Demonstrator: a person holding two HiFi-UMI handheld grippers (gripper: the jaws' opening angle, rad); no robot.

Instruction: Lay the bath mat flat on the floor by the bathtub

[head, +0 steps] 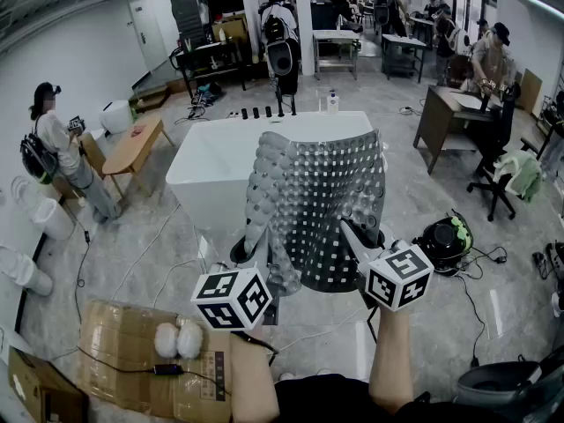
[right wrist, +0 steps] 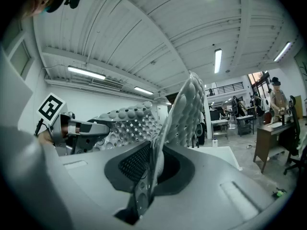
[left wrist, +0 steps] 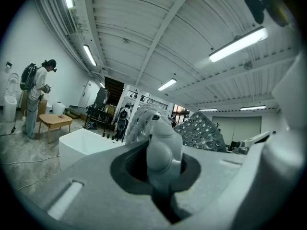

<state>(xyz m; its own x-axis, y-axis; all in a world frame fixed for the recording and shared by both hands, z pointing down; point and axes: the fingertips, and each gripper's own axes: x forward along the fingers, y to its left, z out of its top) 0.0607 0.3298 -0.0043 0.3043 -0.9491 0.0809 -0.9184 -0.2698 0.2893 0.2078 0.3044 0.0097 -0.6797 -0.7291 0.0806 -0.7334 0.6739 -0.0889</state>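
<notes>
A grey bath mat [head: 322, 205] covered in bumps and holes hangs upright in the air, held by both grippers. Behind it on the floor stands the white bathtub [head: 211, 161]. My left gripper [head: 263, 258] is shut on the mat's lower left edge, which curls over. At the mat's lower right edge, my right gripper [head: 357, 234] is also shut on it. In the left gripper view the jaws [left wrist: 162, 152] pinch a rolled part of the mat [left wrist: 201, 131]. The right gripper view shows the mat's thin edge [right wrist: 184, 109] clamped between the jaws [right wrist: 152, 169].
A cardboard box [head: 132, 359] with cables lies at the lower left. A black helmet-like object [head: 445, 241] sits on the floor at the right. A wooden table [head: 132, 148] and a person [head: 53, 139] are at the left, a desk [head: 445, 113] and chair at the right. Small bottles [head: 264, 111] stand on the tub's far rim.
</notes>
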